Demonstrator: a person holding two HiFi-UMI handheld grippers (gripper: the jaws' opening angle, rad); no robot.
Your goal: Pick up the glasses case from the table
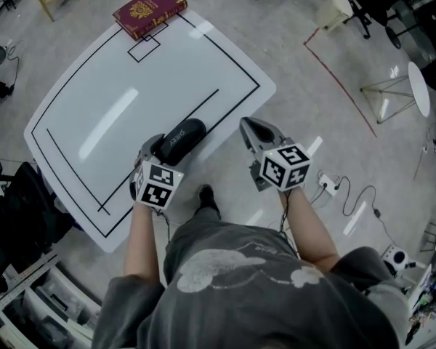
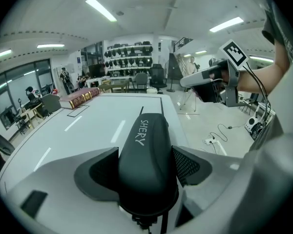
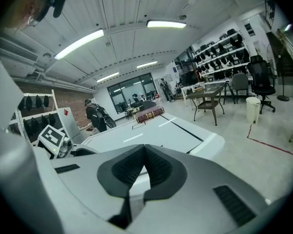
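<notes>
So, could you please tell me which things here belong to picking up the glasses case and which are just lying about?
Job in hand:
glasses case
left gripper, shut on it
white table

Lying about:
red book on the table's far corner
right gripper, shut and empty

**White table, one book at its far corner**

The white table has rounded corners and black lines marked on its top. A dark red book with a gold emblem lies flat at the far corner, over part of a small outlined square. At the near edge, the glasses case is clamped in the left gripper. Whether it touches the top cannot be told.
</notes>
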